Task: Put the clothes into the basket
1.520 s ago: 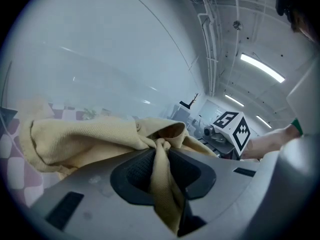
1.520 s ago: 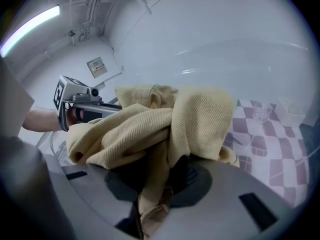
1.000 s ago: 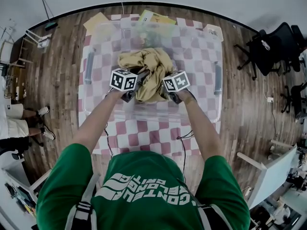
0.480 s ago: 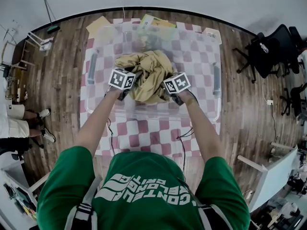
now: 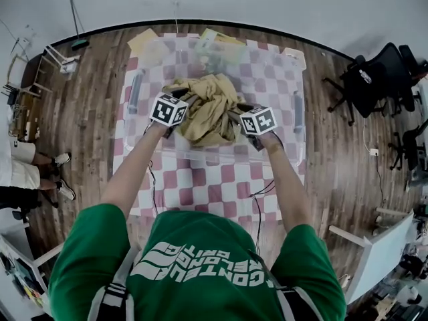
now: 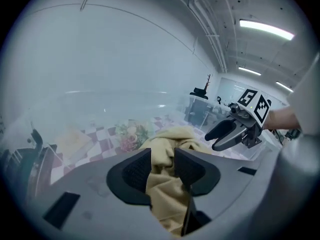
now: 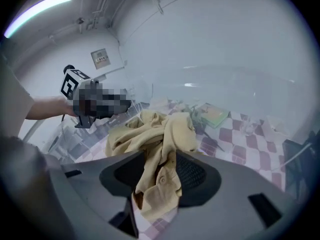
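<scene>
A mustard-yellow garment lies bunched inside the clear plastic basket on the checkered table. My left gripper is at the garment's left edge and my right gripper at its right edge. In the left gripper view the yellow cloth hangs loosely in the gap of my left gripper. In the right gripper view a buttoned fold drapes through my right gripper, with bare pad showing beside it. Both sets of jaws have just been opening, with the cloth still between them.
The basket's cloudy walls rise around both grippers. A bunch of flowers and a yellow-green book lie at the table's far end. Black office chairs stand to the right, and a person's legs show at the left on the wooden floor.
Both grippers have lifted a little, and the right one has drawn away to the right. Their jaws stand wider. The garment stays in the basket.
</scene>
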The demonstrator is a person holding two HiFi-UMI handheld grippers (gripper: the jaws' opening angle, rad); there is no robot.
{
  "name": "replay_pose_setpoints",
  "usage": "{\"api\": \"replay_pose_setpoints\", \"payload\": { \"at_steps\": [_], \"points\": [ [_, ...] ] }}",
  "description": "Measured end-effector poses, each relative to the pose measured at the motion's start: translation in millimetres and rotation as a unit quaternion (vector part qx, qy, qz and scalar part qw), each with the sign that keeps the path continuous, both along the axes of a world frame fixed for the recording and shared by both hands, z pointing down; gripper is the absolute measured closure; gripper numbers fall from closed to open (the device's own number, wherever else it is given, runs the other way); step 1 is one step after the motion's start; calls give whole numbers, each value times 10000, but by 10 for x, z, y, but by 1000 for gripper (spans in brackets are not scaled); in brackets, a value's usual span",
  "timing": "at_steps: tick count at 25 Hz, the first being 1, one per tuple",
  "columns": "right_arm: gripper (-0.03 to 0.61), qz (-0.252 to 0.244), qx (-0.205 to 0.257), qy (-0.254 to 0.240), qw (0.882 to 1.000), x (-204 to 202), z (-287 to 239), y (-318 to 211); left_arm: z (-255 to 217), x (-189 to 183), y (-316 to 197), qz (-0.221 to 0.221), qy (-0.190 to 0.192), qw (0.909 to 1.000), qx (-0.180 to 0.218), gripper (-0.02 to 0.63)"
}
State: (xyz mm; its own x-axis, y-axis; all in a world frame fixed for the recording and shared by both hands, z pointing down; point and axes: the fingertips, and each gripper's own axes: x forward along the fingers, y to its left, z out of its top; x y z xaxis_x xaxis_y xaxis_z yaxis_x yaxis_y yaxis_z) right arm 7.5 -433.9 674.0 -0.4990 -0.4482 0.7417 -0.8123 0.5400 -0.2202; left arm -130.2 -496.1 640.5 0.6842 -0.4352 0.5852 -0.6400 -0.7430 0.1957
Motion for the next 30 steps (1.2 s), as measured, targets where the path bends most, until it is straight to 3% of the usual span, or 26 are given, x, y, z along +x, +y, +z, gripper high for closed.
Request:
{"api": "replay_pose_setpoints", "payload": {
  "at_steps": [9,12,14,19,24,30],
  "points": [
    [397,131,1269,-250,9915,-105,-1094,6,-824,146,188,130,386,9960,799,472],
    [472,194,1720,-388,9841,-171,-1447,146,-1140,153,355,108,674,9931,952,491],
    [514,198,1985,-412,9790,-211,-1640,276,-1340,148,503,116,861,9906,1060,546],
    [559,143,2540,-388,9663,-326,-1994,627,-1696,103,880,173,1266,9829,1325,605],
    [569,156,2756,-546,9596,-464,-2145,1029,-1775,1,1288,255,1618,9780,1290,611],
    [569,288,2669,-849,9595,-536,-2107,1411,-1729,-107,1668,310,1749,9762,1241,610]
  ]
}}
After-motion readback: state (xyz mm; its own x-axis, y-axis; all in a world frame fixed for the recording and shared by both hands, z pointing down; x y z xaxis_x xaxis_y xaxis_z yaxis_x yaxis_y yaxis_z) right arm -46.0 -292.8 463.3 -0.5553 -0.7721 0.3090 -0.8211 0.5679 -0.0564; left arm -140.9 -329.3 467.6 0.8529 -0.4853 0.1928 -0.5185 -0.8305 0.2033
